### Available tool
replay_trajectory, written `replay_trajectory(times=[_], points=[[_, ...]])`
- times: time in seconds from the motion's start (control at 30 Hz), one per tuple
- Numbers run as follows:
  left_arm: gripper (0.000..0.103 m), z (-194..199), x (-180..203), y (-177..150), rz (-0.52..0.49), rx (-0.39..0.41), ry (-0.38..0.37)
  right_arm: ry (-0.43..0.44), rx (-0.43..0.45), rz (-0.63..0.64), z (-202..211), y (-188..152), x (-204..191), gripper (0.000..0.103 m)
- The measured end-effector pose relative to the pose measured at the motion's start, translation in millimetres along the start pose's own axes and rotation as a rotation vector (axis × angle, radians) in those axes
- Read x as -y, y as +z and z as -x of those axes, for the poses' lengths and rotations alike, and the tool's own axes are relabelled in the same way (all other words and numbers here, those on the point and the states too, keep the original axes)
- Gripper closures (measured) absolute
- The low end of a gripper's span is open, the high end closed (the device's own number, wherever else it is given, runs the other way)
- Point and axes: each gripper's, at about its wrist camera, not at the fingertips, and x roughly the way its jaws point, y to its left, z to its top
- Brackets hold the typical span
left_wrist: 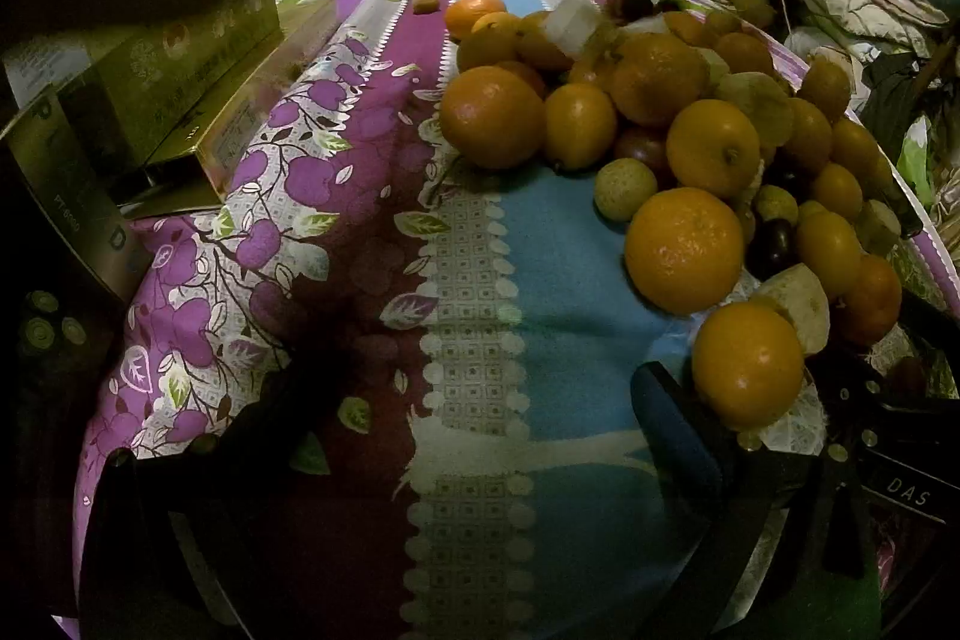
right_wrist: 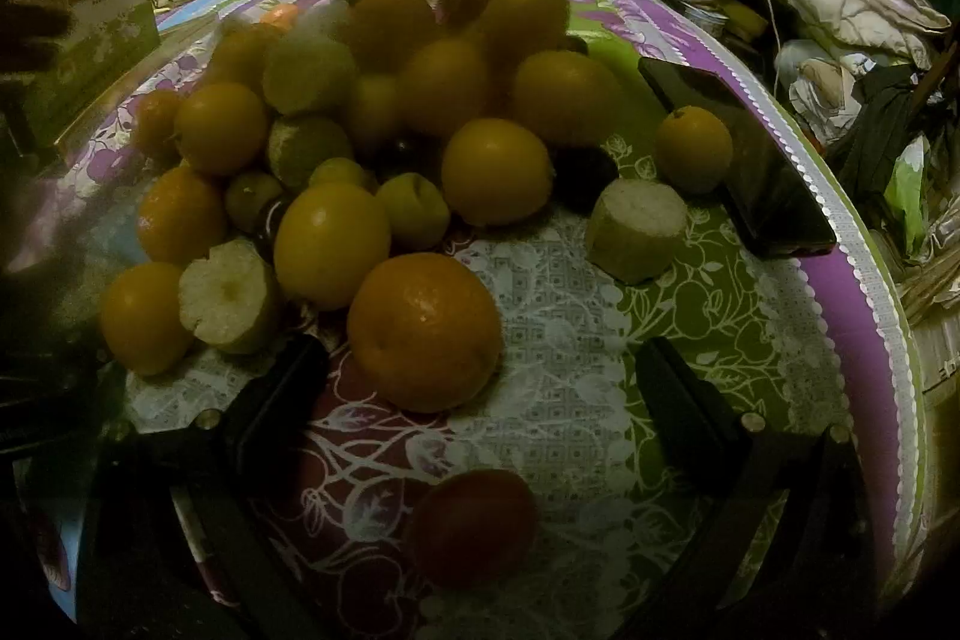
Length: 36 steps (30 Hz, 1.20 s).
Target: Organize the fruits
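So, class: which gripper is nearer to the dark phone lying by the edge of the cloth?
Right. The right gripper has the phone just ahead and to its right; the left gripper points at bare cloth, the fruit pile lying between.

In your left wrist view, the patterned cloth (left_wrist: 480,280) lies bare through the middle and lower centre of the frame, wide enough for your left gripper (left_wrist: 474,430), whose fingers stand spread with nothing between them. The fruit pile (left_wrist: 690,130) blocks the right side, its nearest orange (left_wrist: 747,364) touching the right finger. Boxes (left_wrist: 180,100) wall off the upper left.

In your right wrist view, a large orange (right_wrist: 425,331) sits just ahead of your spread right gripper (right_wrist: 480,400), a red fruit (right_wrist: 474,526) low between the fingers. A dark phone (right_wrist: 744,160) bars the upper right; green cloth at right centre lies open.
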Motion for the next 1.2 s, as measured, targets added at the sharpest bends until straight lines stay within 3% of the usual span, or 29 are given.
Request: replay_trajectory(times=[1.2], points=[[0.000,-0.3,-1.3,0.0,-0.001,0.001,0.001,0.000,0.000,0.000,0.0,-0.1,0.5,0.000]])
